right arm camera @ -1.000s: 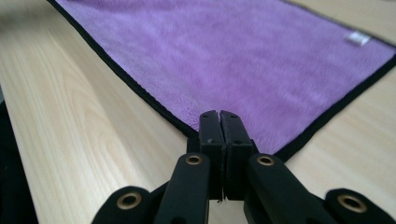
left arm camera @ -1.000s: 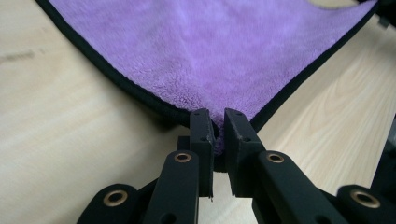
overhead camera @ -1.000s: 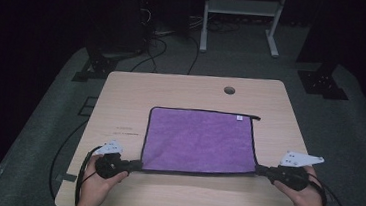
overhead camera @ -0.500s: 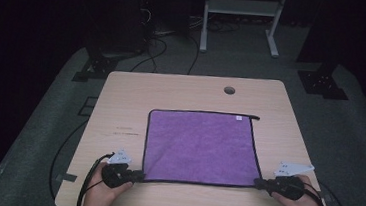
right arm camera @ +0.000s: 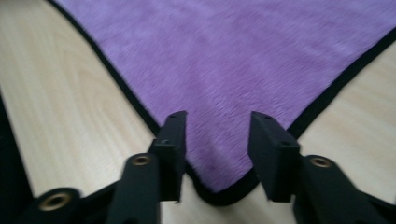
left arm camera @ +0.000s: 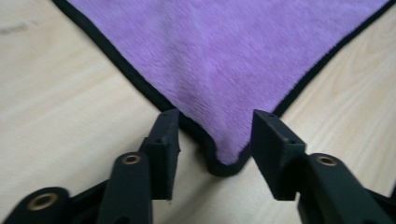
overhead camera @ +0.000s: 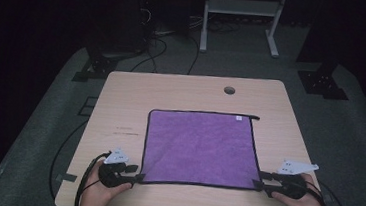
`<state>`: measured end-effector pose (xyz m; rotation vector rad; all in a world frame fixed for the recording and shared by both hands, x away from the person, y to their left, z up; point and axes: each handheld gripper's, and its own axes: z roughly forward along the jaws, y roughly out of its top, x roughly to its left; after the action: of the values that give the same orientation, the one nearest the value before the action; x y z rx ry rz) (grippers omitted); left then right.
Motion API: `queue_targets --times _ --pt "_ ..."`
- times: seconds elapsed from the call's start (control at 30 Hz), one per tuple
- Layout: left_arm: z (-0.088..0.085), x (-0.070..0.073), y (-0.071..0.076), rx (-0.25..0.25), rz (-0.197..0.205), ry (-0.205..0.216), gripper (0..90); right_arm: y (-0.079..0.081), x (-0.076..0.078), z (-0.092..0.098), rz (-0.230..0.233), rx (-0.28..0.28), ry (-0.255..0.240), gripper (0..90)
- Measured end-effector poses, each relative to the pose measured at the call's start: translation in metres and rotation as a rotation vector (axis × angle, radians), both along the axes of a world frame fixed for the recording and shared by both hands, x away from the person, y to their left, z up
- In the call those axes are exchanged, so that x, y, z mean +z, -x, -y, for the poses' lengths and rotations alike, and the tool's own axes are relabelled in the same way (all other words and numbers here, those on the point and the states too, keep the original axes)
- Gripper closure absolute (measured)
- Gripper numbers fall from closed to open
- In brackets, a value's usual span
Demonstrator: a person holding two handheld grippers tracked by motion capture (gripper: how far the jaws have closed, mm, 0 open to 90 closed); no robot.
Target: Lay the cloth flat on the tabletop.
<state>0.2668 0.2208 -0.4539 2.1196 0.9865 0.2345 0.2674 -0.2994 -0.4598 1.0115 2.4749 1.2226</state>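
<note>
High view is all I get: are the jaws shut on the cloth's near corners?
Observer: No. The left gripper is open, its jaws either side of the purple cloth's corner.
Operator: And the right?
Observer: The right gripper is open too, with the corner lying between its jaws.
Operator: Are the corners flat?
Observer: The black hem at the left corner looks slightly curled; the right one I cannot judge.
</note>
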Motion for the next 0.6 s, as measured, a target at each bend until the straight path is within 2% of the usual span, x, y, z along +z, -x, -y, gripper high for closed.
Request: queue_targets --times 0.07,0.1,0.2,0.33,0.43,0.47,0.5,0.53,0.6 --pt "-0.001 0.001 -0.001 0.004 0.001 -0.004 50.0 -0.001 0.001 0.001 0.011 -0.015 -0.005 52.1" --pt "-0.002 0.001 -0.004 0.022 0.013 -0.005 46.9 -0.005 0.001 0.003 0.033 -0.046 -0.008 46.3" --pt "-0.002 0.003 -0.011 0.023 0.042 -0.003 45.8 -0.013 0.000 0.006 0.053 -0.086 -0.007 41.4" --pt "-0.002 0.006 -0.020 0.030 0.064 -0.012 48.0 -0.025 0.000 0.010 0.073 -0.129 0.011 39.5" --pt "-0.004 0.009 -0.037 0.056 0.102 -0.004 49.2 -0.041 -0.004 0.016 0.072 -0.185 0.030 38.9" --pt "-0.004 0.009 -0.037 0.056 0.102 -0.004 49.6 -0.041 -0.004 0.016 0.072 -0.185 0.030 38.9" --pt "-0.003 0.009 -0.042 0.060 0.108 -0.012 49.6 -0.049 -0.007 0.019 0.067 -0.209 0.046 38.1" --pt "-0.003 0.010 -0.047 0.066 0.111 -0.011 49.6 -0.049 -0.007 0.019 0.067 -0.209 0.046 38.1" --pt "0.001 0.011 -0.062 0.079 0.120 -0.024 49.6 -0.060 -0.010 0.022 0.061 -0.247 0.068 37.8"
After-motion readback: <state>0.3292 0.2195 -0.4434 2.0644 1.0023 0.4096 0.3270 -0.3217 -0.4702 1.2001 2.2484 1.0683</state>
